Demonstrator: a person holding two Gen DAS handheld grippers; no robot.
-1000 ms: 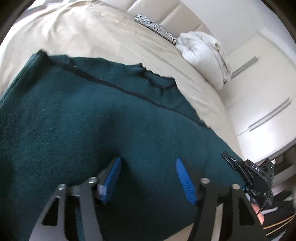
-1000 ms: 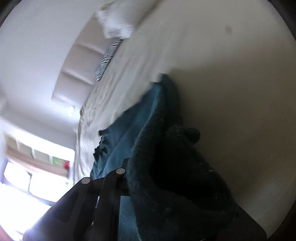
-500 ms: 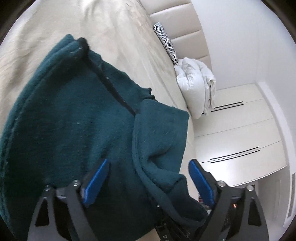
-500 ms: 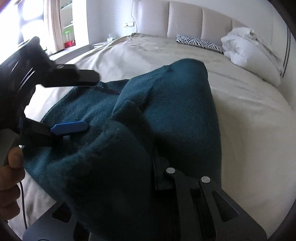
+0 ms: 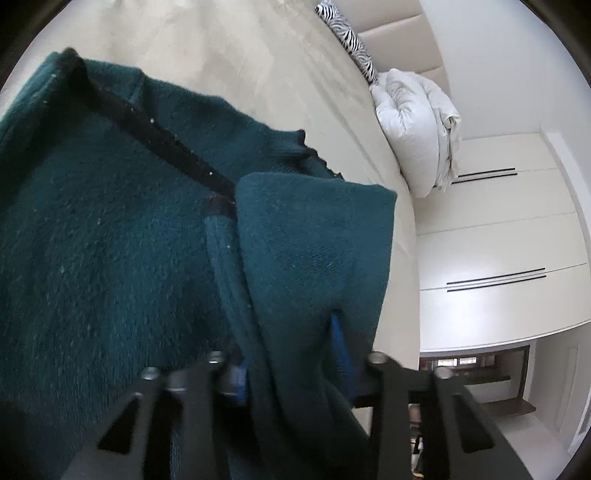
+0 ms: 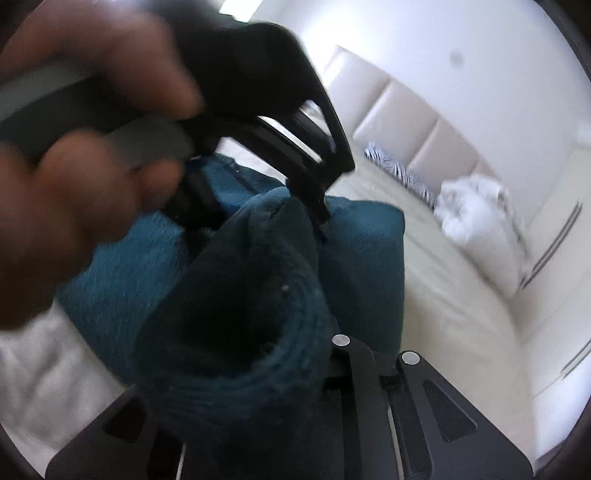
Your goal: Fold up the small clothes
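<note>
While the dark green sweater [image 5: 110, 266] lies spread on the beige bed [image 5: 258, 74], one folded part of it, probably a sleeve [image 5: 314, 251], is turned over onto the body of the garment. In the left wrist view, the left gripper [image 5: 291, 354] has this folded part between its two fingers; a blue pad [image 5: 341, 343] shows on the right side of the cloth, and the other one is mostly hidden behind it. The fingers stand at a middle width with the cloth filling the gap, but I cannot tell if they really press it.

In the right wrist view, a thick roll of the sweater [image 6: 240, 314] covers the right gripper [image 6: 295, 350], so its fingertips are hidden and its width is not visible. The left hand [image 6: 74, 166] and its tool are very near, blurred, just above the cloth. A white duvet [image 5: 417, 122] and a zebra pillow [image 5: 347, 33] lie near the headboard [image 6: 406, 122].
</note>
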